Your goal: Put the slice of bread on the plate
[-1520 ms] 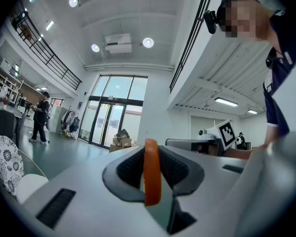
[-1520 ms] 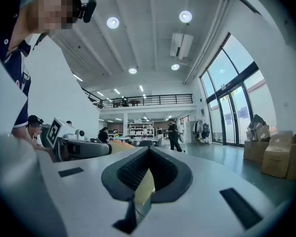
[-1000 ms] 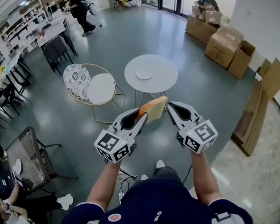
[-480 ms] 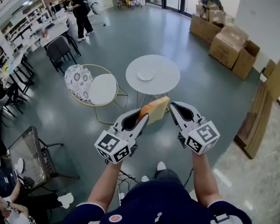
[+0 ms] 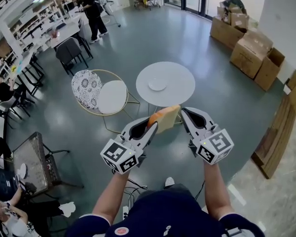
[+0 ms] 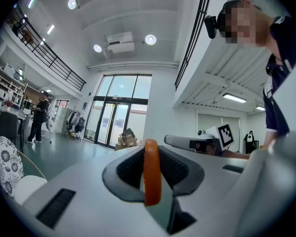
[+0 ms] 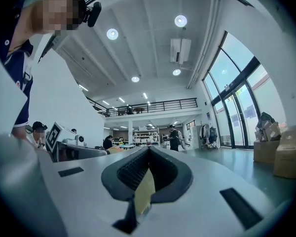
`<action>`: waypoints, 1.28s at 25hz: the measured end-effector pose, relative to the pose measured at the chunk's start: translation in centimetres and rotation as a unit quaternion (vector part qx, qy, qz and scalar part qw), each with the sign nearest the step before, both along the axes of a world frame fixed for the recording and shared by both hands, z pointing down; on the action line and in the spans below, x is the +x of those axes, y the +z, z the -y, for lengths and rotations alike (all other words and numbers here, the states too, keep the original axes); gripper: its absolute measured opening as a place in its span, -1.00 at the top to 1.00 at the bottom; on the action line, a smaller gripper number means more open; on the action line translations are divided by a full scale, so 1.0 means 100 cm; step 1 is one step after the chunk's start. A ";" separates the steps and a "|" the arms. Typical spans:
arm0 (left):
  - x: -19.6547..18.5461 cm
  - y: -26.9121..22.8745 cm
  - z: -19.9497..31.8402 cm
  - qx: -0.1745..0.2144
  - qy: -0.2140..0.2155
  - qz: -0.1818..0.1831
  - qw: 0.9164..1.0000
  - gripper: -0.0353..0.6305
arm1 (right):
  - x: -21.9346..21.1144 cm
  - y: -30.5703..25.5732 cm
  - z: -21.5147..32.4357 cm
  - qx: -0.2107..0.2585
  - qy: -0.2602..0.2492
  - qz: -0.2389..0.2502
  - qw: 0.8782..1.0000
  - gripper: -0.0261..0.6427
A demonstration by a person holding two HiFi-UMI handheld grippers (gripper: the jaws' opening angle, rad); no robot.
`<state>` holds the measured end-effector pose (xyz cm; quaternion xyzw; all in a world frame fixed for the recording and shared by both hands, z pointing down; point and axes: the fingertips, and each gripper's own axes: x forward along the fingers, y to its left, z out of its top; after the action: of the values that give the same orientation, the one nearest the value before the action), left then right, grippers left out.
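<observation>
The bread slice [image 5: 164, 118], pale with an orange-brown crust, sticks up from my left gripper [image 5: 151, 124], which is shut on it. In the left gripper view the crust edge [image 6: 151, 172] stands upright between the two dark pads. My right gripper [image 5: 185, 112] hangs beside it at the same height, its jaws shut with the tips meeting [image 7: 149, 151], close to the slice's right edge. A small white plate [image 5: 157, 85] lies on a round white table [image 5: 180, 90] on the floor ahead, beyond both grippers.
A gold-framed chair with a white seat [image 5: 112, 96] and patterned cushion stands left of the table. Cardboard boxes [image 5: 251, 53] line the right wall, with wooden boards [image 5: 278, 147] beside them. A black mesh chair [image 5: 32, 162] and desks with people are at the left.
Both grippers and the bread have travelled forward toward the round table, which now sits slightly lower and nearer in the head view. The grip on the bread is unchanged.
</observation>
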<state>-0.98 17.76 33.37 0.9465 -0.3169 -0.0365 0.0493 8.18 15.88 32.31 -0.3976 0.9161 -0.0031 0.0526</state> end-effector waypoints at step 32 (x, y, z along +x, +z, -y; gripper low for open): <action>-0.031 0.031 0.255 -0.023 0.010 -0.033 0.999 0.63 | -0.032 0.034 0.243 -0.040 0.022 -0.026 0.999 0.90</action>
<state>-4.06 -7.79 36.50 0.9463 -0.3068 -0.0603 0.0821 5.01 -8.40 35.69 -0.4192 0.9074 -0.0278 0.0127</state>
